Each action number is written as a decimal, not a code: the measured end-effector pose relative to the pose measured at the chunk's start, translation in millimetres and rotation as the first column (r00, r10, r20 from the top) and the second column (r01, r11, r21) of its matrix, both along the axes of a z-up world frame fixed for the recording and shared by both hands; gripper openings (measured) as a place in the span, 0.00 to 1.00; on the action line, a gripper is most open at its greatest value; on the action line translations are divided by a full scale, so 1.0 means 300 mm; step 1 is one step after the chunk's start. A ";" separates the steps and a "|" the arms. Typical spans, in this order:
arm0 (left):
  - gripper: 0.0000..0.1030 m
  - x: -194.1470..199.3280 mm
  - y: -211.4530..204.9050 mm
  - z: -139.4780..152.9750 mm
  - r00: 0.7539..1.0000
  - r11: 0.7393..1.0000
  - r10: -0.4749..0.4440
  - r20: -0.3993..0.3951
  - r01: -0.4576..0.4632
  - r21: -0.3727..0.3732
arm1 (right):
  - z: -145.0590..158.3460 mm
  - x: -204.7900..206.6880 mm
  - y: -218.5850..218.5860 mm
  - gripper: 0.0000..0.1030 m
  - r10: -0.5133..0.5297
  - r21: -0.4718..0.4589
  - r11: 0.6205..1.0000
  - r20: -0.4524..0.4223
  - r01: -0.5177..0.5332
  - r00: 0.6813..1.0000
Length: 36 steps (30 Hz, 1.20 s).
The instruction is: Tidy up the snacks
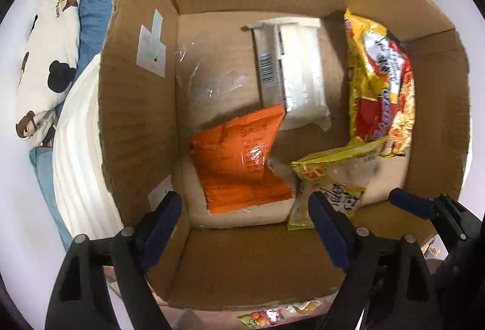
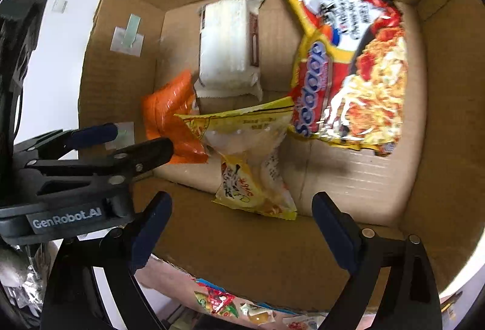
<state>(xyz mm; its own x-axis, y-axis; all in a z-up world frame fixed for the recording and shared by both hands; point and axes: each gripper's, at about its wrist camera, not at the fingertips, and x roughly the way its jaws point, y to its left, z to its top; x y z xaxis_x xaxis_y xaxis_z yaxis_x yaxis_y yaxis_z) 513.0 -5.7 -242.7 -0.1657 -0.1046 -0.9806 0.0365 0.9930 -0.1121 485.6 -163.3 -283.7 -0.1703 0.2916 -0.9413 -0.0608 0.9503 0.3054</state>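
- The left gripper (image 1: 245,215) hangs over the near wall of the cardboard box (image 1: 136,105), its fingers spread wide with nothing between them.
- The orange packet (image 1: 242,160) lies on the box floor just ahead of the left gripper, between its two fingertips in the wrist view; its long axis runs away from the claw, tipped slightly to the right, and its far end overlaps the white packet (image 1: 291,72).
- The white packet sits farther ahead, barcode side up, long axis pointing away from the claw.
- The small yellow packet (image 1: 336,175) lies ahead and just right of the left gripper's right finger, touching the orange packet's right edge.
- The right gripper (image 2: 242,208) is also splayed open and empty, above the near wall.
- The small yellow packet (image 2: 251,160) lies directly ahead of the right claw, long axis running away from it, the far end wider.
- The big noodle bag (image 2: 351,63) leans against the right wall, ahead and right of the right claw, long axis pointing away and leaning left at the far end.
- The left gripper (image 2: 133,137) shows at the left in the right wrist view, beside the orange packet (image 2: 172,124).
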 end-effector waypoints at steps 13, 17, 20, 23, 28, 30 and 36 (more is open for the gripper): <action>0.83 -0.117 0.020 0.247 0.966 0.995 0.089 0.243 -0.076 -0.062 | 0.228 -0.111 -0.136 0.93 -0.076 -0.046 0.995 0.198 0.087 0.977; 0.83 -0.194 0.028 0.344 0.933 0.993 0.115 0.341 -0.100 -0.060 | 0.343 -0.170 -0.166 0.93 -0.101 -0.050 0.991 0.298 0.122 0.949; 0.83 -0.266 0.041 0.411 0.903 0.990 0.141 0.407 -0.124 -0.069 | 0.402 -0.218 -0.174 0.93 -0.123 -0.041 0.988 0.360 0.147 0.925; 0.83 -0.369 0.056 0.475 0.866 0.986 0.166 0.472 -0.148 -0.076 | 0.451 -0.295 -0.180 0.93 -0.138 -0.015 0.987 0.403 0.157 0.905; 0.83 -0.576 0.039 0.472 0.839 0.985 0.165 0.519 -0.171 -0.036 | 0.438 -0.482 -0.182 0.93 -0.090 -0.025 0.994 0.404 0.110 0.911; 0.83 -0.677 0.016 0.437 0.842 0.986 0.141 0.520 -0.168 0.005 | 0.400 -0.579 -0.184 0.93 -0.042 -0.058 0.996 0.386 0.070 0.921; 0.83 -0.944 -0.044 0.228 0.899 0.986 0.126 0.419 -0.159 0.045 | 0.161 -0.878 -0.224 0.93 0.172 -0.253 0.962 0.254 -0.106 0.952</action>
<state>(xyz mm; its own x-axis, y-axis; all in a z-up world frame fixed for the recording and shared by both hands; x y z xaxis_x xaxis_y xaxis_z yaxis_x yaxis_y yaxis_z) 229.7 -18.9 -174.3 0.2673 -0.0187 -0.9634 -0.0795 0.9960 -0.0414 222.3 -230.4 -235.5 0.0781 0.0499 -0.9957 -0.2465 0.9687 0.0292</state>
